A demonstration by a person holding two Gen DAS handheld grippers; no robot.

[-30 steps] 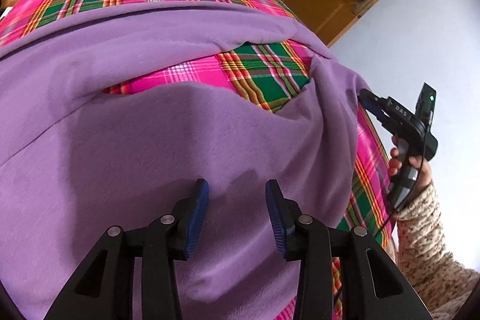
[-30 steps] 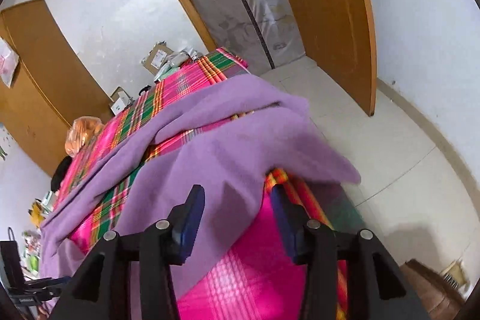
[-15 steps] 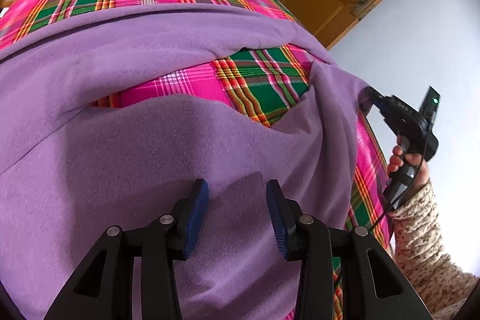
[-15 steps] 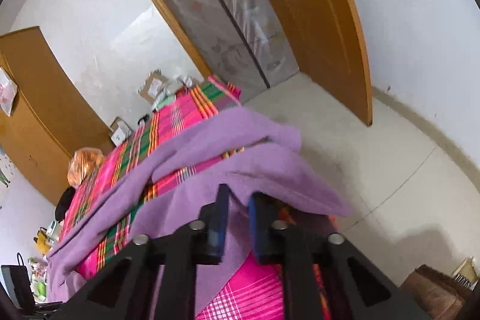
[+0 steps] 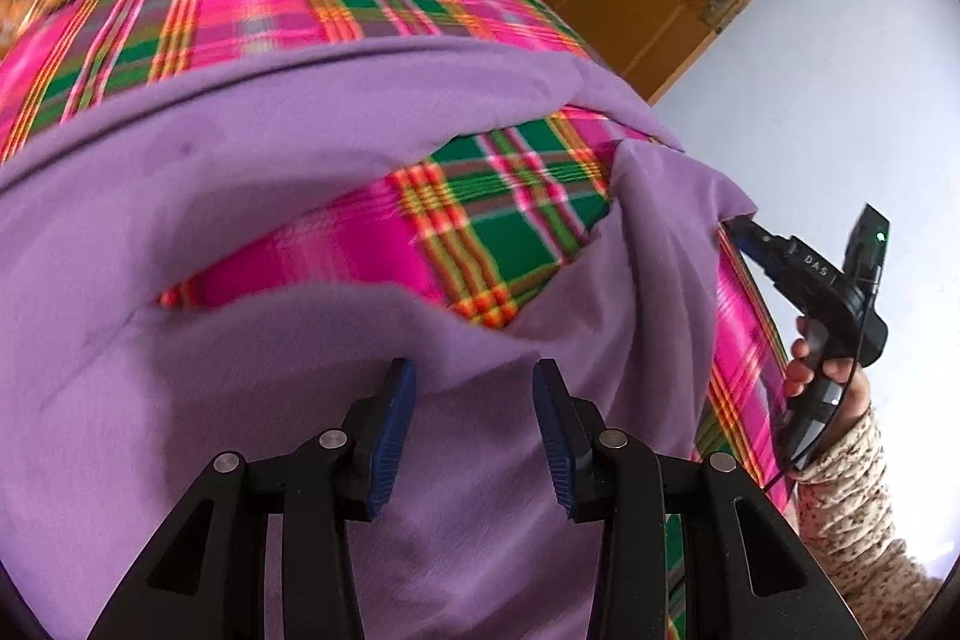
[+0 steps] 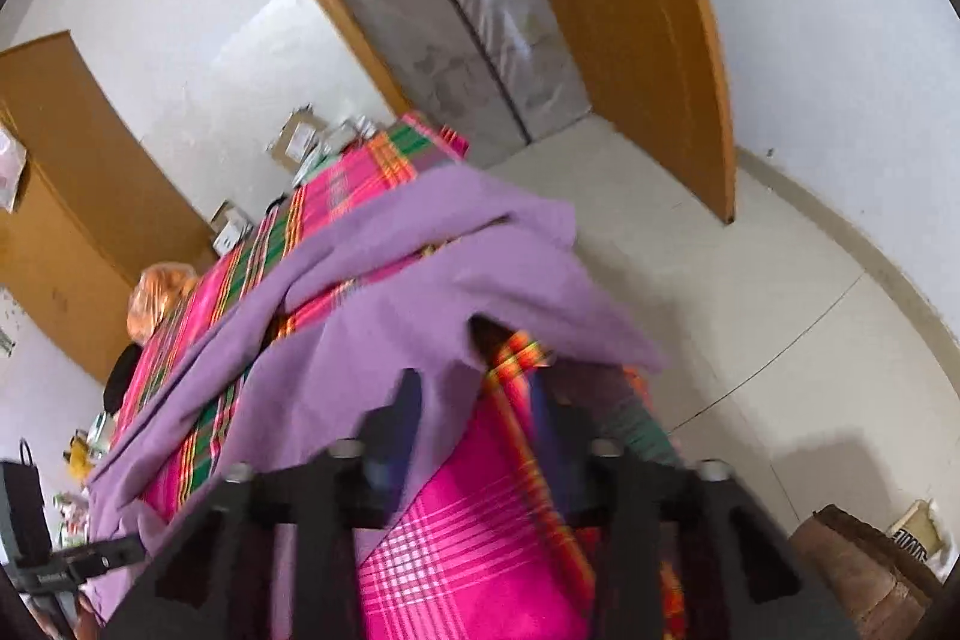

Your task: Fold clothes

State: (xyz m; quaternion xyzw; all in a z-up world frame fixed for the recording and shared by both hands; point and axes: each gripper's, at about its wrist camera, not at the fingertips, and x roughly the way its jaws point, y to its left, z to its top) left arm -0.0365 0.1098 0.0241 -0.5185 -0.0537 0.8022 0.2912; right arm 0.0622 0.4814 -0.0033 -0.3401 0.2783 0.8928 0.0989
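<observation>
The left gripper (image 5: pixel 474 430) has its fingers apart, empty, over the purple cloth (image 5: pixel 300 340), whose folded edge lies just ahead, running crosswise. The right gripper (image 6: pixel 474 424) has fingers opening, nothing pinched; the cloth's corner hangs just ahead-left, nearest it.

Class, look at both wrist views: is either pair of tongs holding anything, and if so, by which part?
Nothing is held. The left tongs stand open over the purple garment; the right tongs are opening, its edge unclamped.
</observation>
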